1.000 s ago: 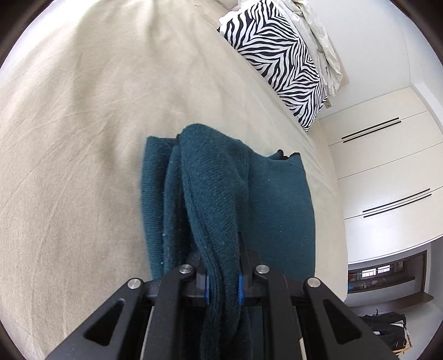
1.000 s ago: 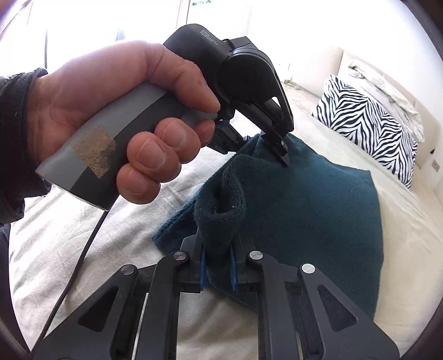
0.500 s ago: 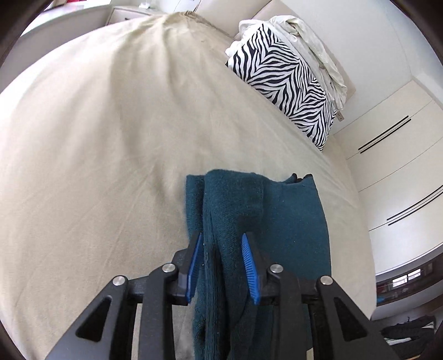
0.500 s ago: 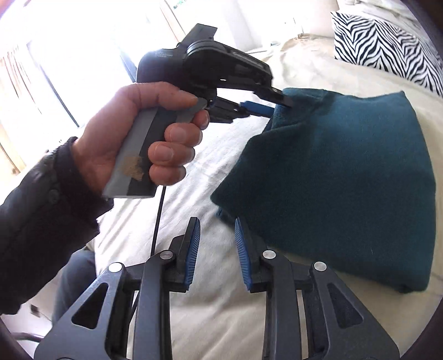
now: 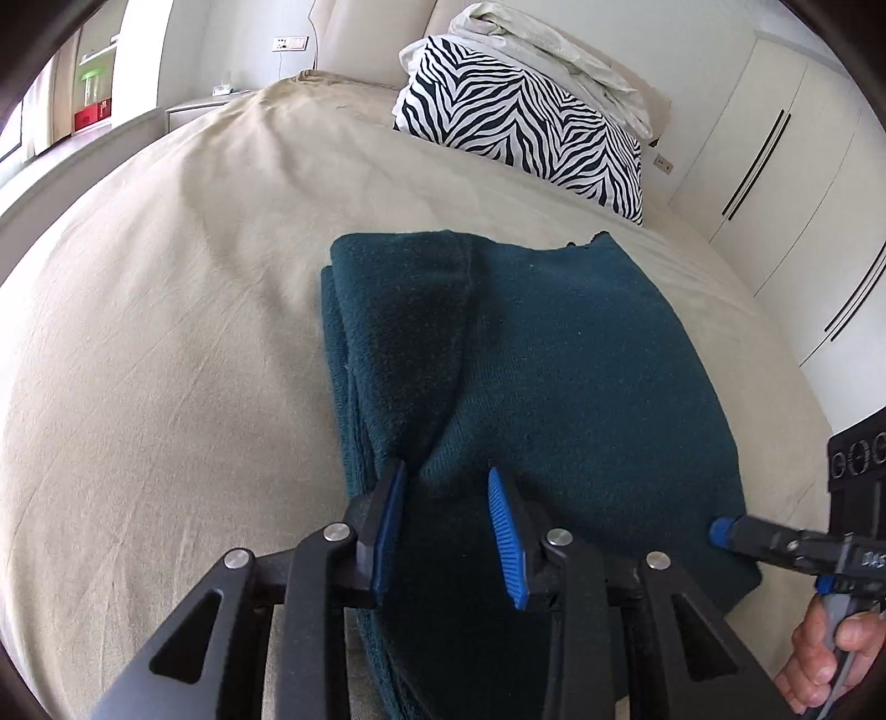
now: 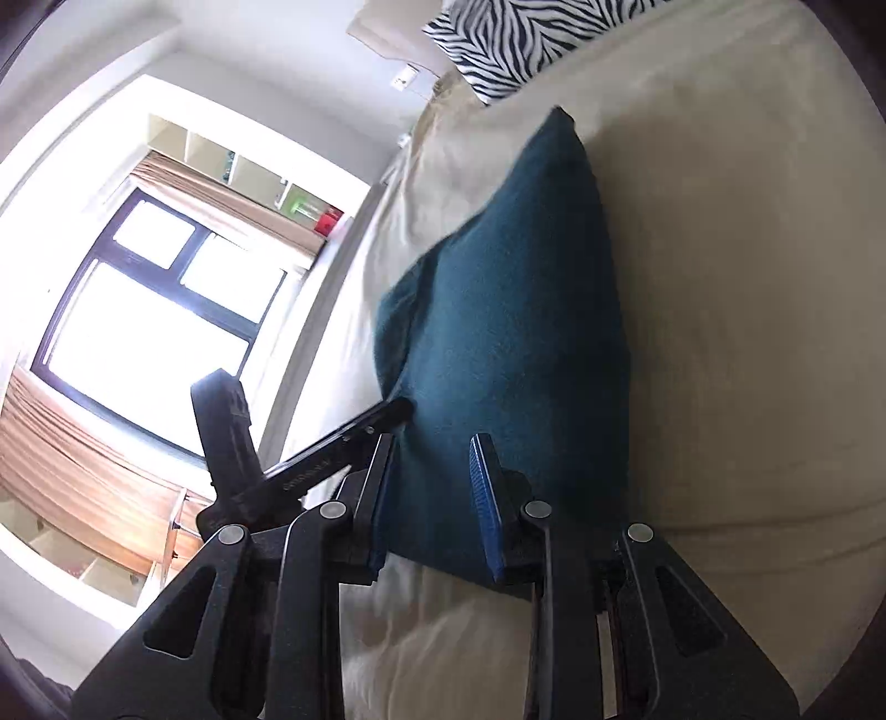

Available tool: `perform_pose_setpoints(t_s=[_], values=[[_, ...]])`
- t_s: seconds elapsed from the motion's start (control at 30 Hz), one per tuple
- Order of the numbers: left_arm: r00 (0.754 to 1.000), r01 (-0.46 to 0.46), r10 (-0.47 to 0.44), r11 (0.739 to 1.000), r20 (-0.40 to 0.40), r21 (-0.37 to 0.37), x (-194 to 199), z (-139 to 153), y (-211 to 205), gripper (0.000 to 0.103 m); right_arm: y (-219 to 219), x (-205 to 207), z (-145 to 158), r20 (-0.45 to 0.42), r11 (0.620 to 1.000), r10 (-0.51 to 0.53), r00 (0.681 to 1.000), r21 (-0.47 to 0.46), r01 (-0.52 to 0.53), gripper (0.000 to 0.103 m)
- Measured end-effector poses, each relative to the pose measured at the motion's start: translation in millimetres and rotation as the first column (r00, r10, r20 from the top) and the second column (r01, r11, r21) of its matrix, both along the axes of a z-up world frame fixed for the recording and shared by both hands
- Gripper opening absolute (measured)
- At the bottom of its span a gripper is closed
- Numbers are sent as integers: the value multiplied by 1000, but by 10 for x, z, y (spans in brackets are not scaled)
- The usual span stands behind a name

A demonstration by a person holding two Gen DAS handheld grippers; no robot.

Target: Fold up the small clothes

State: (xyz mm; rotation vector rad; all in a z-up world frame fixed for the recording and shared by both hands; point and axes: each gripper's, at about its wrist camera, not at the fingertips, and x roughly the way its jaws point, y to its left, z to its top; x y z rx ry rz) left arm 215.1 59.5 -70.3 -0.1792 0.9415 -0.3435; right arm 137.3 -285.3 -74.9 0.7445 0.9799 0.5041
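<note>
1. Writing: raised lettering runs along an arm of the right gripper [image 5: 720, 533] at the right edge of the left view; only "DAS" can be made out, the rest runs out of frame. Embossed text on the left gripper's arm in the right view is too small to read.
2. Garment [image 5: 526, 387]: dark teal knit, folded into a flat rectangle, lying on the sheet [image 5: 166, 332] near the bed's middle. A narrower folded layer lies along its left side.
3. Left gripper [image 5: 446, 520]: blue pads apart, holding nothing, over the garment's near edge.
4. Right gripper, own view [image 6: 432, 498]: pads apart, gripping nothing, at the garment's [image 6: 509, 310] near corner. A hand [image 5: 825, 659] holds its handle.
5. Surface: beige sheet, lightly creased, covering the bed.
6. Room: zebra pillow [image 5: 526, 116] at the headboard, with pale linen [image 5: 554, 50] bunched on top. White wardrobe [image 5: 786, 183] with dark bar handles on the right. Window [image 6: 149, 310] with dark frame; shelves [image 6: 232, 160] above it hold green and red items.
</note>
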Motion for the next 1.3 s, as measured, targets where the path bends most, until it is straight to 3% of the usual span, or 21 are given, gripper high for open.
perform_pose_setpoints(t_s=[0.07, 0.1, 0.23, 0.3, 0.4, 0.5, 0.57, 0.63, 0.67, 0.73, 0.83, 1.1, 1.2, 1.27, 1.3], values=[[1000, 12, -12, 1000, 5, 20, -22, 10, -13, 34, -2, 46, -279, -89, 999, 0, 996, -42, -3, 25], [1000, 19, -19, 999, 6, 27, -27, 21, -17, 34, -49, 21, -329, -74, 1000, -6, 997, -10, 5, 25], [1000, -7, 7, 999, 11, 40, -33, 263, -19, 34, -185, 51, -144, -44, 1000, -11, 999, 4, 11, 25], [997, -5, 2, 999, 77, 47, -20, 483, -73, 40, -212, 102, 31, 6, 1000, 2, 1000, 1, -2, 25], [996, -7, 3, 999, 90, 42, 225, 618, -173, 49, -327, 434, 221, 30, 1000, -3, 1000, 13, 3, 25], [1000, -21, 21, 999, -8, 36, 609, 404, -232, 49, -351, 855, 382, 68, 998, -4, 998, 67, 0, 25], [996, -20, 24, 999, -86, 50, 769, 121, -241, 48, -326, 1155, 237, 5, 997, -7, 1000, 81, 7, 25], [999, -5, 6, 999, -43, 39, 752, -11, -219, 48, -244, 1426, -34, -96, 999, -27, 995, 41, 31, 24], [1000, 2, -1, 999, -24, 33, 716, -19, -206, 47, -239, 1447, -177, -96, 997, -30, 995, 73, 37, 15], [1000, 18, -18, 999, -4, 44, 674, -20, -213, 48, -335, 1413, -273, -65, 992, -36, 997, 116, 44, 8], [1000, 29, -29, 998, 6, 47, 675, -27, -210, 48, -383, 1360, -214, -64, 993, -15, 998, 120, 22, 11], [998, 54, -54, 998, 18, 21, 686, -66, -172, 47, -52, 2102, 115, -67, 993, 31, 997, 116, -23, 15], [998, 57, -57, 998, 21, 8, 692, -77, -161, 47, 48, 2300, -133, -157, 998, 18, 987, 65, -7, 13], [998, 57, -57, 998, 28, 9, 685, -85, -173, 47, 25, 2397, -339, -154, 1000, -18, 988, -1, 18, 0], [998, 56, -57, 998, 33, 13, 682, -86, -182, 47, -26, 2415, -443, -165, 999, -38, 986, 15, 41, 0]])
